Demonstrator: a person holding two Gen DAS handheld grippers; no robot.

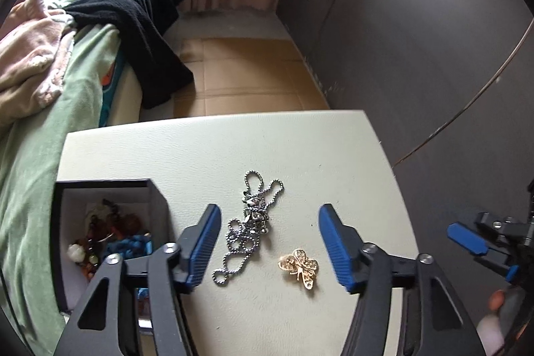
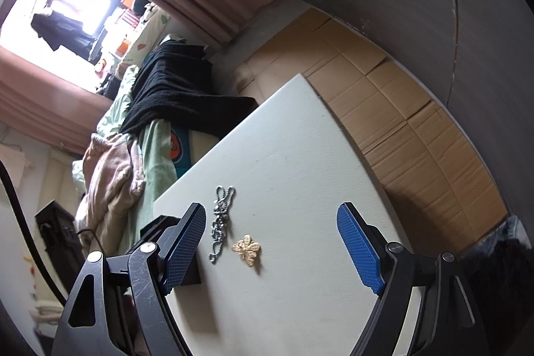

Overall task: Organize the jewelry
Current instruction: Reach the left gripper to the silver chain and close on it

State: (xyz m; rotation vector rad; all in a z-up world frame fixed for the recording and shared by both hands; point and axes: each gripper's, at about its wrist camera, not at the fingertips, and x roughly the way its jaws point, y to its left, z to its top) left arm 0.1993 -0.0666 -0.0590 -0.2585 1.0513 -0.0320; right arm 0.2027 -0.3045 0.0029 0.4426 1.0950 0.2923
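Left gripper [image 1: 269, 242]: jaws spread wide, holding nothing, hovering low over the near half of the tabletop and pointing toward its far edge.
Right gripper [image 2: 271, 247]: fingers wide apart and empty, tilted, raised above the tabletop near its right edge; in the left wrist view it shows at the right rim.
Butterfly brooch [image 1: 299, 268]: gold, lying flat on the tabletop between the left gripper's fingers, nearer the right finger, touching neither.
Ball-chain necklace [image 1: 248, 224]: silver, heaped in loose loops just left of the brooch and apart from it, running toward the far edge; its near end lies close beside the left finger's blue pad [image 1: 203, 246].
Jewelry box [image 1: 110, 232]: black, open, at the tabletop's left edge, with brown, white and blue beaded pieces inside; the left finger partly covers its near right corner.
Tabletop [image 1: 300, 155]: pale cream, bare toward the far edge.
Bed [image 1: 33, 139]: beyond the left edge, with green sheet, pink blanket and a black garment.
Floor [image 1: 247, 72]: flattened cardboard past the far edge, dark wall on the right, pink curtain behind.
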